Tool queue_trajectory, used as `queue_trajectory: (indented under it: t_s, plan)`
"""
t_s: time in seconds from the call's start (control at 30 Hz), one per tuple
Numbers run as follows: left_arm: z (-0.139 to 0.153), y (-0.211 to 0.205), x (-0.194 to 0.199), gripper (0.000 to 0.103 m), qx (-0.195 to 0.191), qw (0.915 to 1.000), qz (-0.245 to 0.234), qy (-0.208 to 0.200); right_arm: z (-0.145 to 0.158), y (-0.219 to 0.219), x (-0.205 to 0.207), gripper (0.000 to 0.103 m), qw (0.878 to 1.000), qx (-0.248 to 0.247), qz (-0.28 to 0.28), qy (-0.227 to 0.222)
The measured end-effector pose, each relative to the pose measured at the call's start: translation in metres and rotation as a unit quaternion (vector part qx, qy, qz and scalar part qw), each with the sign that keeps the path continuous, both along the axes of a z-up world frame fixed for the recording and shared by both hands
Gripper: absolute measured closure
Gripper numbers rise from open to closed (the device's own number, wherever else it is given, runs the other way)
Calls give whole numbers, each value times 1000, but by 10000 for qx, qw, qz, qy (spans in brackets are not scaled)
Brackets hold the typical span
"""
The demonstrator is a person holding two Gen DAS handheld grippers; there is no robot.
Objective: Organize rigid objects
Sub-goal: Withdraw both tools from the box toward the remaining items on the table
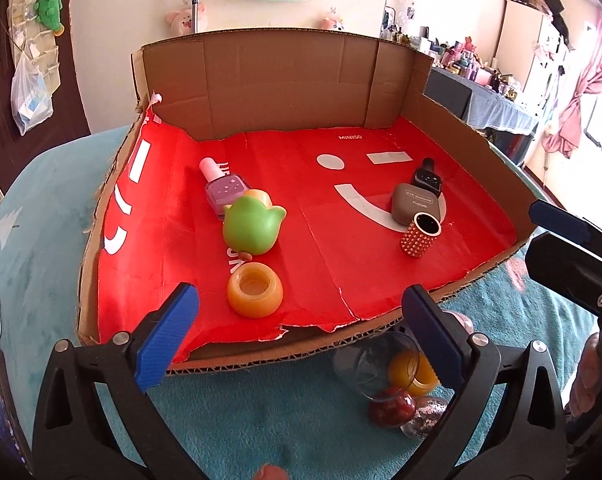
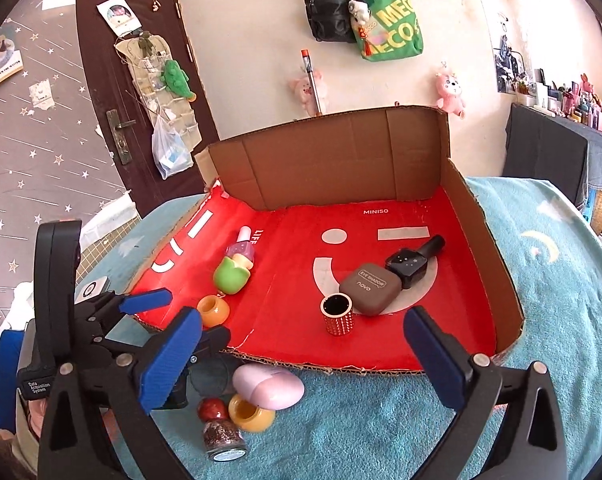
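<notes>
Gaping wide, both grippers' jaws apparently hold nothing above the tray (image 1: 381, 344).

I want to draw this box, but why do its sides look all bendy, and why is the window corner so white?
Left wrist view: the fisheye lens bows the cardboard box, and daylight by the pink curtain washes out that corner. Right wrist view: the same bowing, dark rounded corners, but the studded red cup looks sharp.

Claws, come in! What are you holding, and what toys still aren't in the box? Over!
Both claws, left and right, open, holding nothing. Green toy and studded cup in box. Pink case and orange pot wait outside on blanket. Nothing blocking.
</notes>
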State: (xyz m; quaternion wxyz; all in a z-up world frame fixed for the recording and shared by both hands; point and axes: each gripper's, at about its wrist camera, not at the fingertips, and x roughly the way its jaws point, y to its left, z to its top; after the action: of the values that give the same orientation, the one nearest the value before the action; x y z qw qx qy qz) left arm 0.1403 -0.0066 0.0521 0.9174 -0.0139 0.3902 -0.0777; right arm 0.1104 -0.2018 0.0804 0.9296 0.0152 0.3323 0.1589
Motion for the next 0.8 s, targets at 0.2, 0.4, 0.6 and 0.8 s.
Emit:
queue_trajectory:
  t_s: [0.2, 0.4, 0.6, 0.8]
  plan:
    - [5, 3, -10, 0, -76, 10000, -13, -47, 2, 1, -7, 0, 10000, 1, 18, -55]
    - [11, 6, -24, 0, -96, 9997, 77, -207, 5, 3, -15, 0, 9999, 49, 29, -133]
    - [15, 9, -35, 0, -104, 9993, 169, -310, 5, 2, -23, 0, 9998, 112, -6, -163]
    - [15, 11, -45, 0, -35, 9987, 300, -414, 5, 2, -33, 0, 9998, 76, -44, -196]
